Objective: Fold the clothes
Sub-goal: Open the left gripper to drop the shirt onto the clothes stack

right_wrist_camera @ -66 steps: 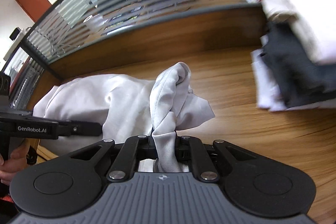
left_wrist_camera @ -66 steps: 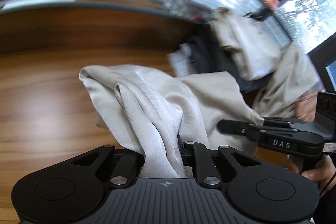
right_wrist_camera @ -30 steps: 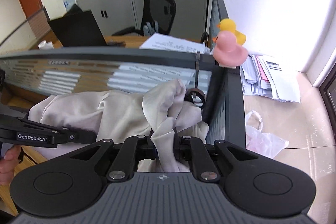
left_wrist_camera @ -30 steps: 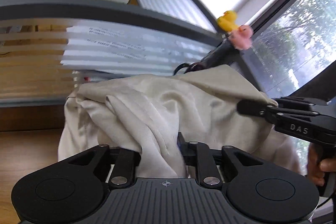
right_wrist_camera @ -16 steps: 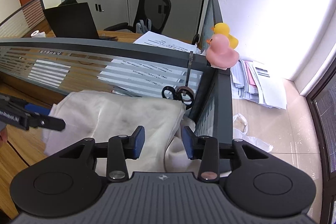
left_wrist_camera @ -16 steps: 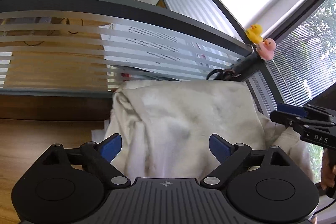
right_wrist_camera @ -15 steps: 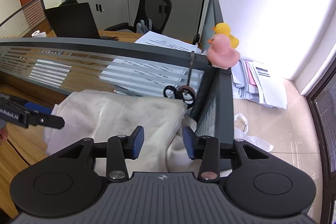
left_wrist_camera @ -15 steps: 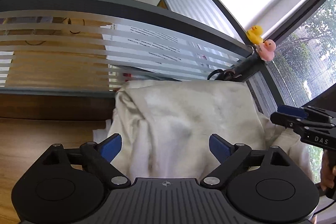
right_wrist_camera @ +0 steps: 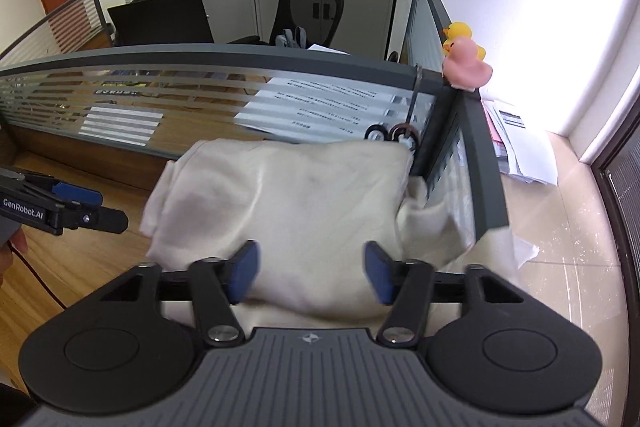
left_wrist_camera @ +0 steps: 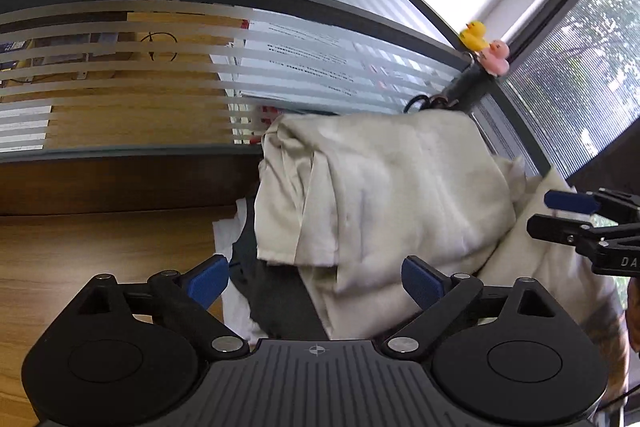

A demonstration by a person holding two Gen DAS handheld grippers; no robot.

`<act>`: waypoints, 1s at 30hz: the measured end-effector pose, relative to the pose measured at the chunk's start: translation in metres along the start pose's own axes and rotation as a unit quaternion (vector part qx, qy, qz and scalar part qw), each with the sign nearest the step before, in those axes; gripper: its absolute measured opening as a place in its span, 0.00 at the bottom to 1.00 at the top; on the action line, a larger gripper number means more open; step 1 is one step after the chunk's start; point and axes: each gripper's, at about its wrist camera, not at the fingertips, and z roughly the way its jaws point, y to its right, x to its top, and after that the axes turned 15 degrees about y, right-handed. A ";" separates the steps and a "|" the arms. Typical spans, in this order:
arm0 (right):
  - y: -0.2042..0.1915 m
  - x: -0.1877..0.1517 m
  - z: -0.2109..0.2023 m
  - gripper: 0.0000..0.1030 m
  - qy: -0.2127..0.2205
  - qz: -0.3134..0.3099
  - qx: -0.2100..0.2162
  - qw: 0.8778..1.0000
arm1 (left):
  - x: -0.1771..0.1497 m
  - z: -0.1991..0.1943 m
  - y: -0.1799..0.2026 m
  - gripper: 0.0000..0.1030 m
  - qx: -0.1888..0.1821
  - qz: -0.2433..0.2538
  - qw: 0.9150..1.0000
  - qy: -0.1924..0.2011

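Office light pours through the window on the right, over a wooden desk (left_wrist_camera: 100, 247) backed by a striped glass partition (left_wrist_camera: 120, 75).

I hold my left gripper (left_wrist_camera: 316, 281) with its jaws opening, blue pads spread wide and pressing on nothing; beyond them, below my view, lies the pile. My right gripper (right_wrist_camera: 312, 271) is opening too, its blurred blue pads apart, with cloth showing between them but not squeezed.

Just ahead of both sits the cream garment (left_wrist_camera: 380, 195), folded into a thick bundle and resting on top of a stack in the desk corner. Under it, in the left view, I see a dark garment (left_wrist_camera: 276, 299) and a white one (left_wrist_camera: 226, 231) poking out at the left edge. More cream cloth (right_wrist_camera: 440, 223) hangs beside the bundle against the side panel.

Past the bundle, scissors (right_wrist_camera: 394, 135) hang at the corner of the partition. On the partition's top corner perch a pink duck (right_wrist_camera: 466, 69) and a yellow duck (right_wrist_camera: 460, 31). Behind stands a black office chair (right_wrist_camera: 308, 7).
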 end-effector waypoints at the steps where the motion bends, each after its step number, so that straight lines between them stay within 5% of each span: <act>1: -0.005 -0.003 -0.004 0.78 0.003 0.000 -0.002 1.000 | -0.004 -0.004 -0.001 0.93 0.000 0.006 1.000 0.000; 7: -0.042 -0.024 -0.031 0.92 0.009 0.032 -0.016 0.999 | -0.028 -0.038 -0.012 0.98 -0.001 0.048 0.999 0.002; 30: -0.254 -0.138 -0.072 0.99 0.024 0.136 -0.121 0.983 | -0.125 -0.174 -0.134 1.00 -0.014 0.178 0.983 -0.041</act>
